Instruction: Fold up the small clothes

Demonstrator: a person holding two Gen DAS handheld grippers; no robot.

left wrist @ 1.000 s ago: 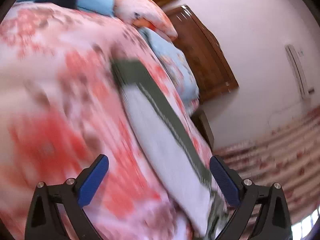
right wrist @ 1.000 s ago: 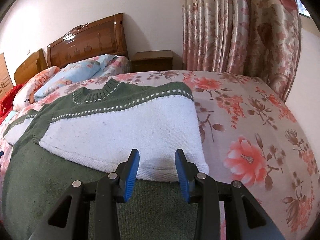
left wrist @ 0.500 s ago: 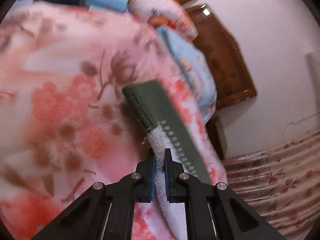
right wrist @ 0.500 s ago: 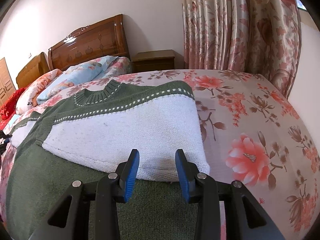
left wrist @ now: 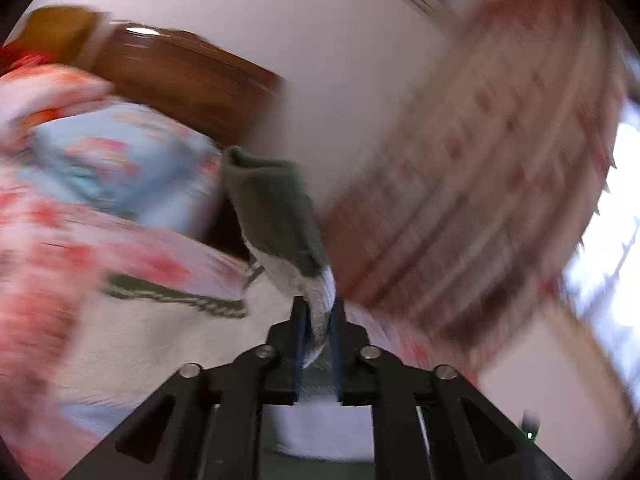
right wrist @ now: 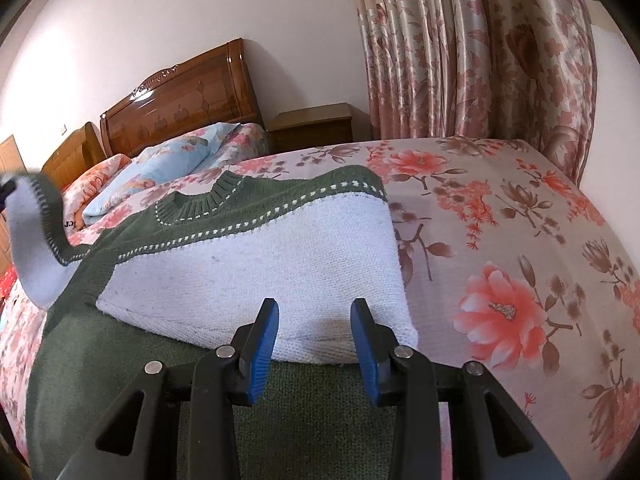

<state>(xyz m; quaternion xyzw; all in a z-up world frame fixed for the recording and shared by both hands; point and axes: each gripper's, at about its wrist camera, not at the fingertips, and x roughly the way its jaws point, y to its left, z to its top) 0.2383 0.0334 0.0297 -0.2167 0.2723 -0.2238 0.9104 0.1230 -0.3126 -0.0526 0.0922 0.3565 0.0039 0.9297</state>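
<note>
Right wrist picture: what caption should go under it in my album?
Open right gripper hovers at the folded sweater on a flowery bed, one sleeve lifted at the left edge.

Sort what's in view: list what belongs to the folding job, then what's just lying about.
Job:
sweater
sleeve, clamped in left gripper
right gripper, open over the sweater's folded edge

Lying about:
pillows
headboard
nightstand
curtain
bedspread

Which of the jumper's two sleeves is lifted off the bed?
The far sleeve, at the picture's left edge: it curves up into the air, pinched by the left gripper. The near sleeve lies folded flat across the jumper's body.
</note>
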